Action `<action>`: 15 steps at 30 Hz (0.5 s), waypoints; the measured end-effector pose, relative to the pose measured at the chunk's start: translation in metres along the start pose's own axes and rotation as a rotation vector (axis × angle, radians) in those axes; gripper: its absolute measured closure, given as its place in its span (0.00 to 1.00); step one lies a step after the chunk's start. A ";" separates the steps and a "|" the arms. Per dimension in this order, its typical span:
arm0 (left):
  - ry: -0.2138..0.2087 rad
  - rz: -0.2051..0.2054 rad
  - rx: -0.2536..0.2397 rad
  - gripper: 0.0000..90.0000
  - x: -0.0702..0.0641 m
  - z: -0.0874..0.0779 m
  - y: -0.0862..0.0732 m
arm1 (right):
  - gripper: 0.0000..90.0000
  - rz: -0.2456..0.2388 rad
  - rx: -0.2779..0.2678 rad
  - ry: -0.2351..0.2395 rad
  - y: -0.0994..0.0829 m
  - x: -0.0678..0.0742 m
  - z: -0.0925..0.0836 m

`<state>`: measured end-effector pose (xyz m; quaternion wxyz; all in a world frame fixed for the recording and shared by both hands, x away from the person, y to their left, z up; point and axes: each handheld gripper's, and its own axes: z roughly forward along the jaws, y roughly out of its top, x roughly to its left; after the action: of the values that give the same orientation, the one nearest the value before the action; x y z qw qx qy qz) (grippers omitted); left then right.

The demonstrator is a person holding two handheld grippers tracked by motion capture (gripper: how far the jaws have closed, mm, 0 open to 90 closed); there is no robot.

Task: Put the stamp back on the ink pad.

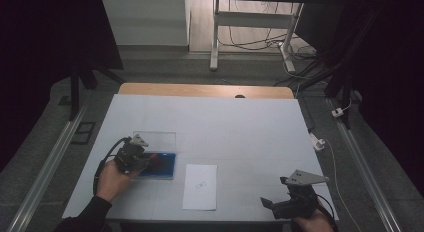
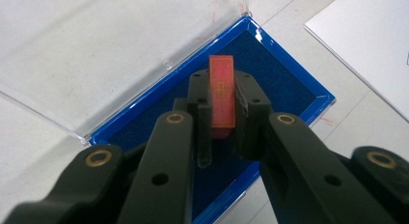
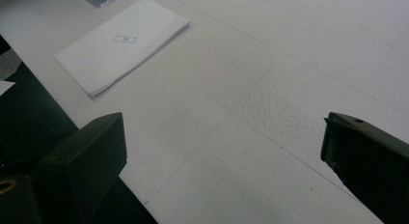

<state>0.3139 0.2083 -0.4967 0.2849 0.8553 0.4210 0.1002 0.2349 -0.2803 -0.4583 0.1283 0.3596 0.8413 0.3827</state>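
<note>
White table, paper: unreadable mark

The table cover looks like matt white sheet, kinda pebbly in spots. The paper sheet on it is smooth and flat white. The case has a glossy blue plastic rim with a fuzzy dark blue felt-like lining, and its lid is clear shiny plastic. The red block looks matt. The left gripper is matt black plastic with brassy metal rivets.
</note>
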 end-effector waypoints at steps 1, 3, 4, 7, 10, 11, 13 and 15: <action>0.001 -0.001 0.001 0.83 0.000 0.000 0.000 | 0.03 0.000 0.000 0.000 0.000 0.000 0.000; 0.000 -0.007 -0.002 0.82 0.001 -0.001 0.000 | 0.03 0.001 0.000 0.000 0.000 0.000 0.000; 0.003 -0.011 -0.006 0.80 0.001 -0.001 0.001 | 0.03 -0.001 0.003 -0.002 0.000 0.000 0.000; 0.004 -0.018 -0.019 0.74 0.001 -0.003 0.001 | 0.03 0.000 0.000 0.000 0.000 0.000 0.000; -0.005 -0.025 -0.032 0.67 0.001 -0.004 0.001 | 0.03 0.000 0.000 0.002 0.000 0.000 0.000; -0.008 -0.027 -0.036 0.66 0.001 -0.004 0.001 | 0.03 0.000 0.000 0.002 0.000 0.000 0.000; -0.012 -0.030 -0.046 0.61 0.001 -0.005 0.002 | 0.03 0.000 0.000 0.002 0.000 0.000 0.000; -0.022 -0.029 -0.059 0.55 0.001 -0.006 0.002 | 0.03 0.000 0.000 0.002 0.000 0.000 0.000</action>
<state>0.3133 0.2100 -0.4908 0.3158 0.8415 0.4270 0.0991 0.2350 -0.2801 -0.4583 0.1274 0.3595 0.8414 0.3828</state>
